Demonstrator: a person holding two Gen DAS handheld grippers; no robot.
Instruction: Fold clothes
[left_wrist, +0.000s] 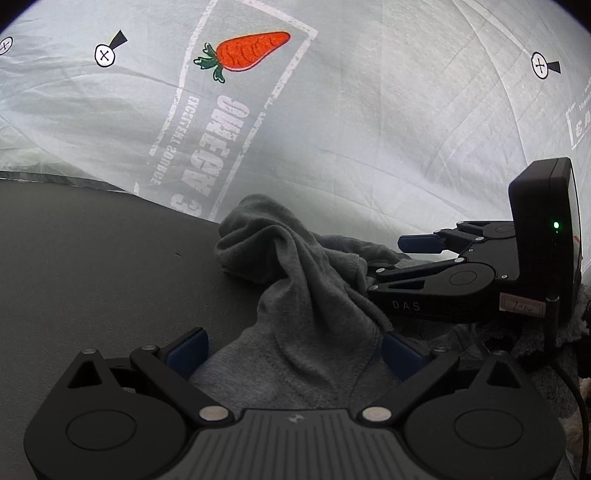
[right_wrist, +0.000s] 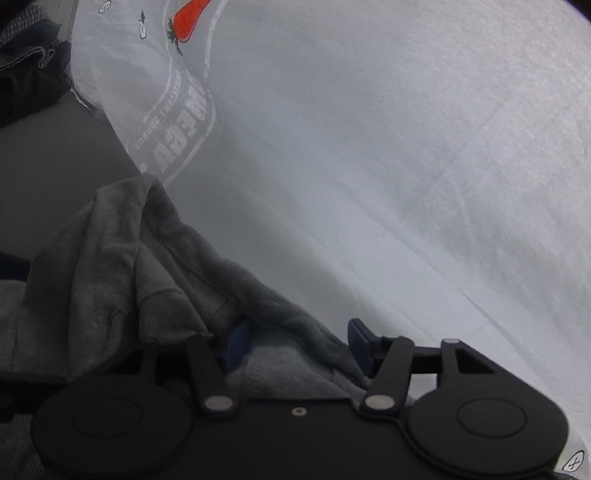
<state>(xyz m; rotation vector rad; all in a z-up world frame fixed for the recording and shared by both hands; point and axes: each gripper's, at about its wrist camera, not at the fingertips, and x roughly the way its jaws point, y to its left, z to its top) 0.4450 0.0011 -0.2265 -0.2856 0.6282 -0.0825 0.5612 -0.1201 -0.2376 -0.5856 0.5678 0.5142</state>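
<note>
Between both spread claws (left_wrist: 293, 350) (right_wrist: 299, 347) — rumpled grey garment (left_wrist: 295, 280).

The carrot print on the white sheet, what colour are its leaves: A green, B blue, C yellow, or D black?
A: the orange carrot print on the white sheet has a dark green leafy top at its blunt end.

It looked like a staged recording setup; a dark grey table (left_wrist: 92, 258) stood against a carrot-printed white sheet (left_wrist: 369, 129); dark clothes (right_wrist: 26, 74) lay heaped nearby.
</note>
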